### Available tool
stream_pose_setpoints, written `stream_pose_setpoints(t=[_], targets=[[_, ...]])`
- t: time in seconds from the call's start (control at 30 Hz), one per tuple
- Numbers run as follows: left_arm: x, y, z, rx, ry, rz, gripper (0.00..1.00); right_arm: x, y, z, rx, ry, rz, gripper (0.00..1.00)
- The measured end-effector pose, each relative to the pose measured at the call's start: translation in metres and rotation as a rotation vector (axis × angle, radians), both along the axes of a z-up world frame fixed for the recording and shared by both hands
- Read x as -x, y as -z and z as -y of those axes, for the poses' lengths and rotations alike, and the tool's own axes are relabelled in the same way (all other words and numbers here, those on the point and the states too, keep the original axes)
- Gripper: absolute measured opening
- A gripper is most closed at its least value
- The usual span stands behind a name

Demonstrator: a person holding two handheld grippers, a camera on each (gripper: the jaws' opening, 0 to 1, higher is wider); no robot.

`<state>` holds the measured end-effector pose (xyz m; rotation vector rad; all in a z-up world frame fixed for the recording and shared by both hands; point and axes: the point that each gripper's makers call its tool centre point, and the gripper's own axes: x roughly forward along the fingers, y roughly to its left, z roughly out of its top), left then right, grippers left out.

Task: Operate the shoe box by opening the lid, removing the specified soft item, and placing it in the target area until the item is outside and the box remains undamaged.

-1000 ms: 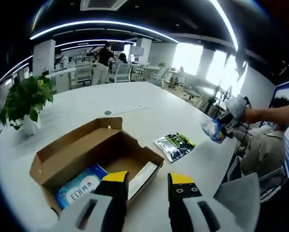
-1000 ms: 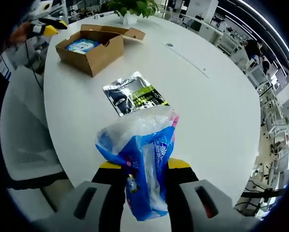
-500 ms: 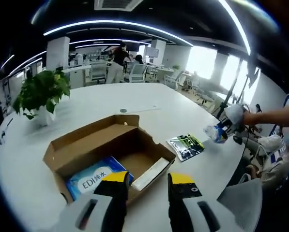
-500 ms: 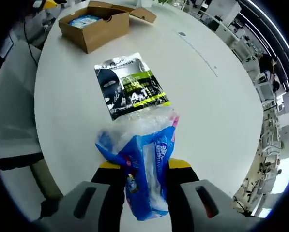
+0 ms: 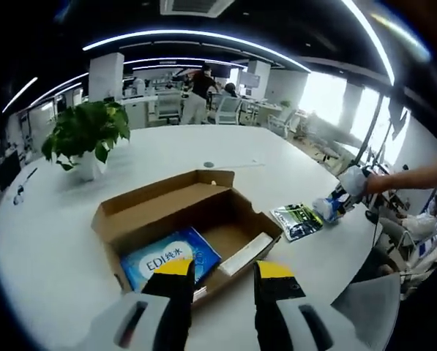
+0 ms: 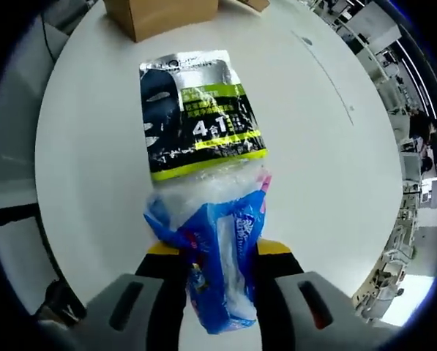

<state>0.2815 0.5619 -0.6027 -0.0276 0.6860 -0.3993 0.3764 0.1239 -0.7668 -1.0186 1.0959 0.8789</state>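
Observation:
An open brown shoe box lies on the white table, its lid folded back. Inside it sit a blue wipes pack and a white slab. My left gripper hovers open just in front of the box, holding nothing. My right gripper is shut on a blue and clear plastic soft pack, held low over the table right beside a black and green face-mask sachet. From the left gripper view, that pack and the sachet lie to the right of the box.
A potted plant stands beyond the box on the left. The table edge curves close, with a grey chair below it. The box corner shows at the top. Desks, chairs and people fill the office behind.
My right gripper has come down with the soft pack towards the table beside the sachet. The left gripper view has drawn back and swung a little; the box looks the same.

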Motion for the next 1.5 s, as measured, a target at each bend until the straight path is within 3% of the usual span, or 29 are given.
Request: stream_pose_setpoints(t=[0.83, 1.13, 1.5], targets=[[0.003, -0.002, 0.005, 0.008, -0.004, 0.007, 0.32, 0.003, 0.005, 0.006, 0.036, 0.000, -0.039, 0.48], [0.002, -0.003, 0.007, 0.024, 0.016, 0.016, 0.32, 0.000, -0.012, 0.009, 0.064, -0.021, -0.014, 0.47], [0.007, -0.002, -0.004, 0.048, 0.018, 0.027, 0.32, -0.001, -0.036, -0.002, 0.075, -0.018, 0.019, 0.45]])
